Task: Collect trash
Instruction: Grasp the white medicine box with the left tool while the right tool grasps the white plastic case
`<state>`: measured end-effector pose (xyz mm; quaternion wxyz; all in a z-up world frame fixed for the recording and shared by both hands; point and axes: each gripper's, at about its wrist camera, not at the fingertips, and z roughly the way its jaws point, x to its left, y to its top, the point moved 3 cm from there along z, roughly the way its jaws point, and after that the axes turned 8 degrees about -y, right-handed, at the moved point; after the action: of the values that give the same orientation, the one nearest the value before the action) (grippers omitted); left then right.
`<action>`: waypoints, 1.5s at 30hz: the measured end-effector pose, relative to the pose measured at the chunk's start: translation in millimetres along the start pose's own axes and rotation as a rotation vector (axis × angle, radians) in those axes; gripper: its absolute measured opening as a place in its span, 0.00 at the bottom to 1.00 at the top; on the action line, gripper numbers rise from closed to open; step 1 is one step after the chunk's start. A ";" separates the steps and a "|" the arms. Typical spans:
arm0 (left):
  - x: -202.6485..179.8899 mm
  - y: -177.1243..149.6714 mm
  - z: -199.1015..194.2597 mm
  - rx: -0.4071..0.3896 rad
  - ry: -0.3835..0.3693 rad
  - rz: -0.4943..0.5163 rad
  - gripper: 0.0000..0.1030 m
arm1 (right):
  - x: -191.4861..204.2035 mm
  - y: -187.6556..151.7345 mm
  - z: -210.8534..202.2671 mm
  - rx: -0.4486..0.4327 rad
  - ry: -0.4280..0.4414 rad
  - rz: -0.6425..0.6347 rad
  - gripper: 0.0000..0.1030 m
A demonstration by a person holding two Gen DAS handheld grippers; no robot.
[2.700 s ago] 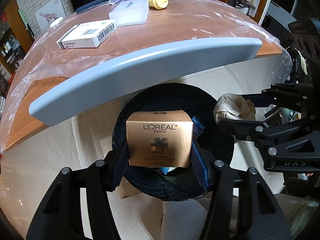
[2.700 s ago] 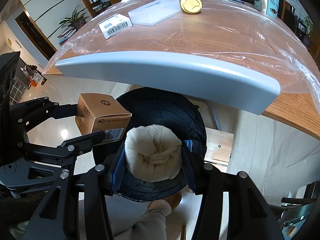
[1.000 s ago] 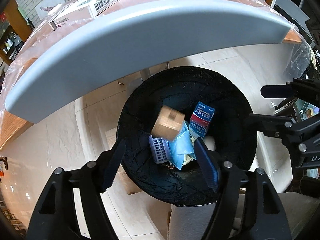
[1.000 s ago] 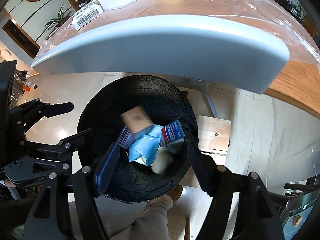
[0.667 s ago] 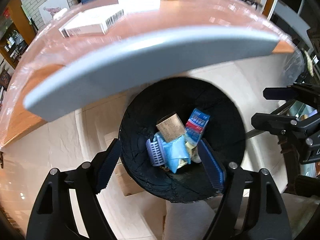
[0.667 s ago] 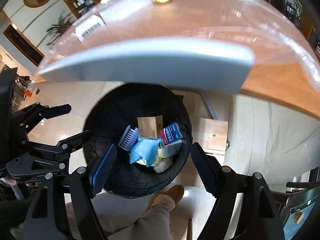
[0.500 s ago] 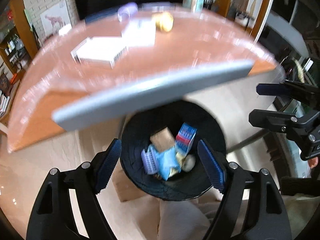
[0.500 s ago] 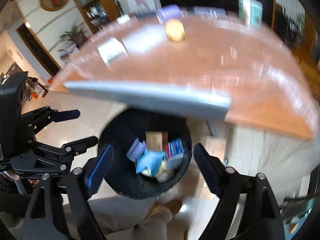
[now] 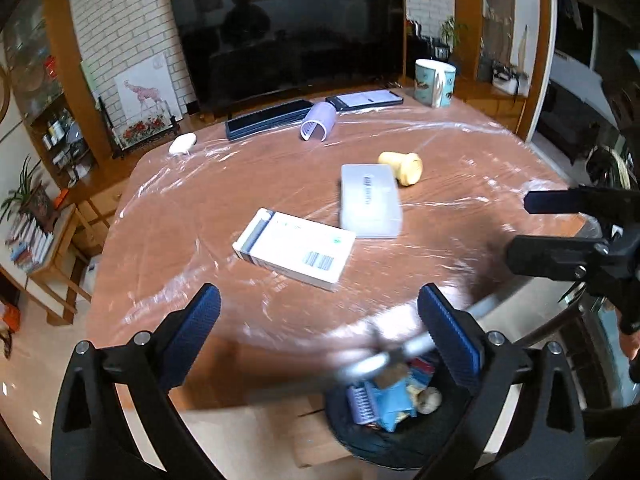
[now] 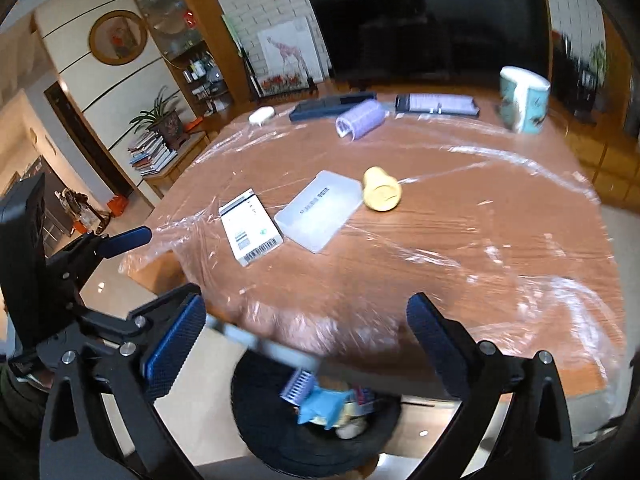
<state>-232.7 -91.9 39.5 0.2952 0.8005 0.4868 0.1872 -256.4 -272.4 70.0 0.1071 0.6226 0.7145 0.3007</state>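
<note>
My left gripper [image 9: 320, 324] is open and empty above the near edge of the wooden table [image 9: 192, 208]. My right gripper [image 10: 306, 340] is open and empty too. The black bin [image 9: 360, 436] sits below the table edge and holds a blue packet [image 9: 390, 404], a purple comb-like piece and a crumpled wad; it also shows in the right wrist view [image 10: 276, 440]. On the table lie a white barcode box [image 9: 296, 250], a clear plastic case [image 9: 370, 200], a yellow cup [image 9: 402, 166] on its side and a purple roller [image 9: 318, 122].
The table is covered in clear plastic film [image 10: 480, 264]. At its far edge stand a mug [image 9: 434, 82], a phone [image 9: 364, 99], a dark flat case [image 9: 268, 118] and a white mouse [image 9: 182, 143]. A television [image 9: 288, 36] stands behind.
Both grippers let go of the gold box and the wad over the bin, and both fell in. Both grippers then rose and tilted up, open, to face the tabletop.
</note>
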 end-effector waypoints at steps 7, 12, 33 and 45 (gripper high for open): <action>15.5 7.0 29.3 0.062 -0.001 0.090 0.97 | 7.4 25.7 57.3 0.097 -0.019 0.059 0.96; 24.7 9.0 46.6 0.090 -0.020 0.096 0.97 | 8.5 39.7 87.8 0.132 -0.030 0.094 0.96; 38.1 18.4 93.5 0.167 -0.169 0.161 0.97 | 20.5 59.0 116.6 0.128 -0.139 0.014 0.83; 37.3 17.8 92.4 0.148 -0.174 0.170 0.96 | 26.0 53.3 112.6 0.097 -0.129 -0.113 0.67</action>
<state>-149.5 -91.9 -18.2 0.2595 0.8716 0.4023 0.1049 -158.2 -211.9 16.1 0.1394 0.6039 0.7537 0.2185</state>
